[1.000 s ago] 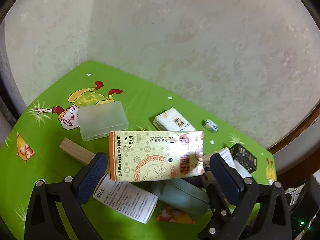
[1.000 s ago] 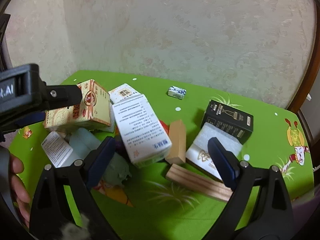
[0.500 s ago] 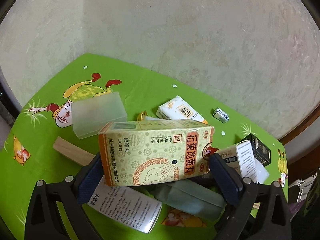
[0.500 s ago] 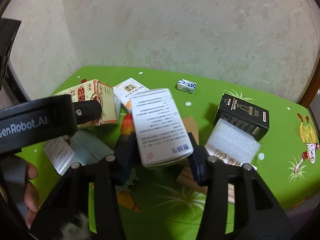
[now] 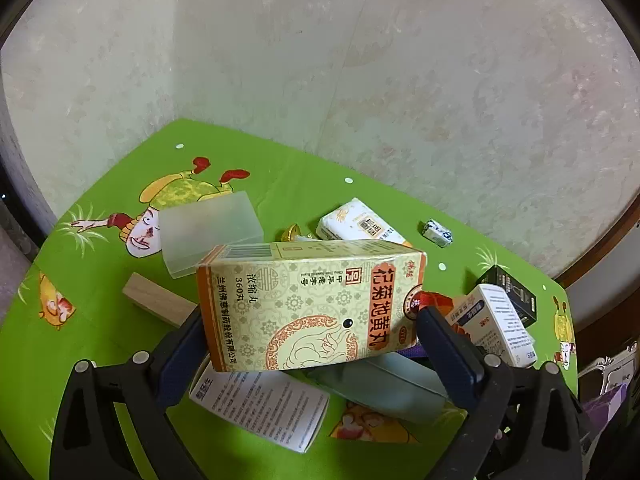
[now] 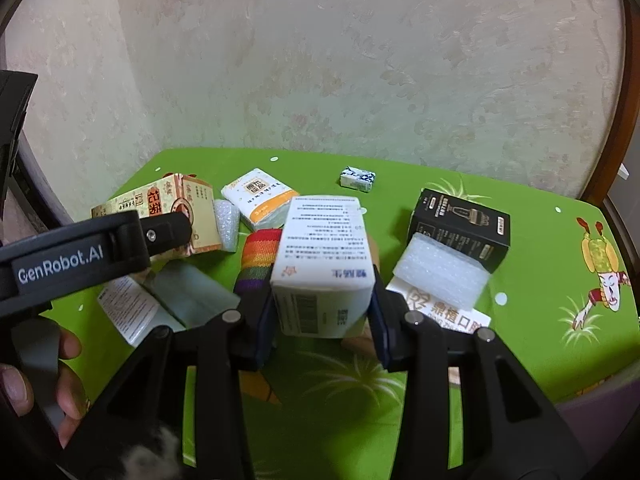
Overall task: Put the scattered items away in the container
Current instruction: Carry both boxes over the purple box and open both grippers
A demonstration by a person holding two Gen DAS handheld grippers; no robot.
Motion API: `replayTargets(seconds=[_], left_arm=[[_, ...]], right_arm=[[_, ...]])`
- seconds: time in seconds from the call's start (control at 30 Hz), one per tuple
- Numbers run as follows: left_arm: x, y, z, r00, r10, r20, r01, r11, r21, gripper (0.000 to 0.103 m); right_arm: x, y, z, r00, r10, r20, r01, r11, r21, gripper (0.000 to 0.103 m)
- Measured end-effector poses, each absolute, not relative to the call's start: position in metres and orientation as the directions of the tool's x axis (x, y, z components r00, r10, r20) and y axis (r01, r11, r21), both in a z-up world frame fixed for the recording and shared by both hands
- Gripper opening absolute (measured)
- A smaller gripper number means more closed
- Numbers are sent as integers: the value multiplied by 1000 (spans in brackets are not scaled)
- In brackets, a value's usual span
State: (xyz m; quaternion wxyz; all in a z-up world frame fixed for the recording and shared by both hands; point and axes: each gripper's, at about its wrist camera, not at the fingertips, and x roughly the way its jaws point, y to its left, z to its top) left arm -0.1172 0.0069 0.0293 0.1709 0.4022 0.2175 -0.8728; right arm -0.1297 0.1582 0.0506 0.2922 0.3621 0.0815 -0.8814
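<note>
A yellow medicine box [image 5: 312, 296] hangs crosswise above the green table, and my left gripper [image 5: 310, 320] is shut on its two ends. The same box [image 6: 176, 196] shows at the left of the right wrist view, behind the left gripper's black arm. My right gripper [image 6: 322, 308] has its jaws closing on a white medicine box [image 6: 320, 248]; both pads press its sides and it is raised off the cloth. A frosted plastic box [image 5: 208, 232] lies behind, and a pale grey-green case [image 5: 380, 380] lies below the yellow box.
On the green cartoon cloth [image 6: 540, 340] lie a wooden block [image 5: 156, 304], a tissue pack [image 5: 360, 224], a wrapped candy [image 6: 358, 178], a black carton [image 6: 460, 224], a white foam pad [image 6: 440, 268], a rainbow strap [image 6: 258, 256] and a printed leaflet [image 5: 260, 404]. A person's hand [image 6: 68, 360] is at left.
The right jaws went from wide open to pressing on the white box, which now stands higher and nearer the camera. The yellow box has risen and tilted in the left grip.
</note>
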Motion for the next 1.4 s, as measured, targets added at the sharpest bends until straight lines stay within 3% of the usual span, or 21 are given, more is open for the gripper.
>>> replayTargets(seconds=[0.53, 0.9, 1.13, 1.4], left_arm=[[-83, 38, 67, -700, -78, -710, 404, -863, -304, 100], [-52, 108, 103, -794, 59, -605, 213, -905, -369, 100], [-42, 171, 121, -816, 182, -548, 42, -928, -370, 100], [-39, 227, 121, -791, 286, -541, -99, -932, -348, 100]], right_arm=[[-90, 208, 101, -613, -483, -625, 528, -839, 130, 42], [-46, 287, 143, -674, -466, -573, 478, -867, 141, 42], [-21, 360, 165, -742, -396, -541, 402, -908, 114, 42], [-20, 425, 157, -780, -255, -571, 253, -964, 85, 42]])
